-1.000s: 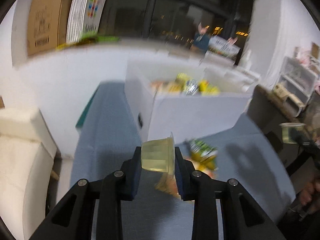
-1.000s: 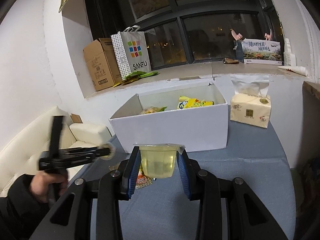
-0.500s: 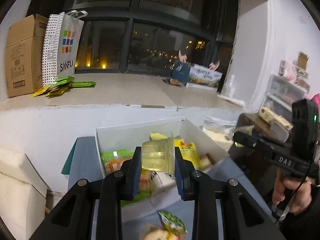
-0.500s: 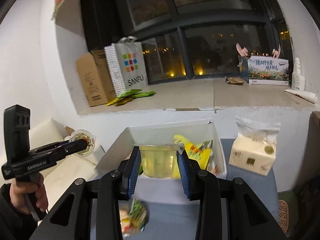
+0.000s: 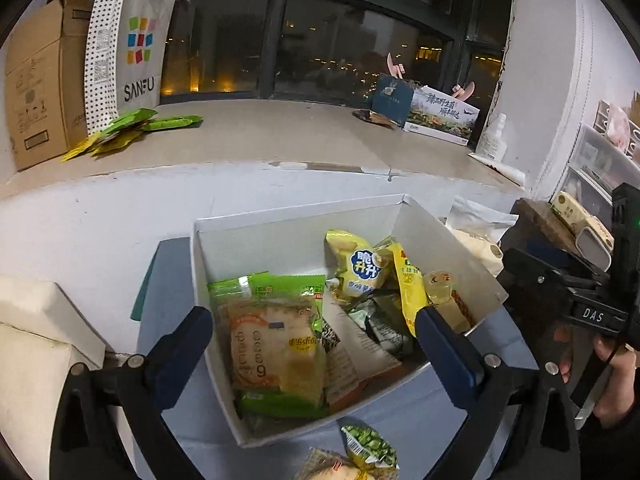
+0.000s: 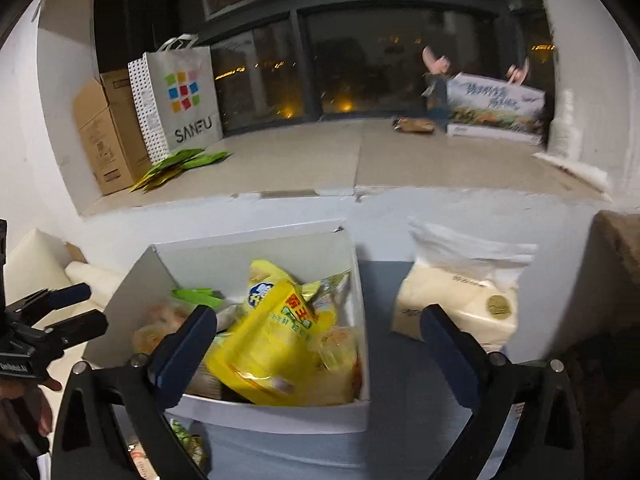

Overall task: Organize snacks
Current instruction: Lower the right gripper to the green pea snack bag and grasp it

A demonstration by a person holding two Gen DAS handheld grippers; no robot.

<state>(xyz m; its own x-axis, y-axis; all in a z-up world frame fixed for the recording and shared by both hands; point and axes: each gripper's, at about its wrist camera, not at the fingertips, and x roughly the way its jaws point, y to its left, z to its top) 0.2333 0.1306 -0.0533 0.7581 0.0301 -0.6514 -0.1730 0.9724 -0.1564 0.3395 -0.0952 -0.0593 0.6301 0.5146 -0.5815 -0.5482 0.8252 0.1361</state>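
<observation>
A white box (image 5: 444, 236) (image 6: 280, 416) sits on the grey table, full of snack packets. My left gripper (image 5: 312, 344) is open and empty above the box's near left part. A jelly cup (image 5: 438, 286) lies at the box's right side beside a yellow packet (image 5: 408, 288). My right gripper (image 6: 318, 344) is open and empty above the box's near right part, over a big yellow bag (image 6: 272, 344). A green pea packet (image 5: 370, 446) and another snack (image 5: 332, 468) lie on the table in front of the box.
A tissue pack (image 6: 460, 300) stands right of the box. A wide windowsill (image 5: 248, 136) behind holds a cardboard box (image 5: 36, 80), a SANFU bag (image 5: 128, 52) and green sachets (image 5: 128, 128). A cream sofa (image 5: 36, 344) is at the left.
Both grippers were shut on jelly cups and moved forward over the box. Now both are open and the cups are gone from them; one cup lies in the box.
</observation>
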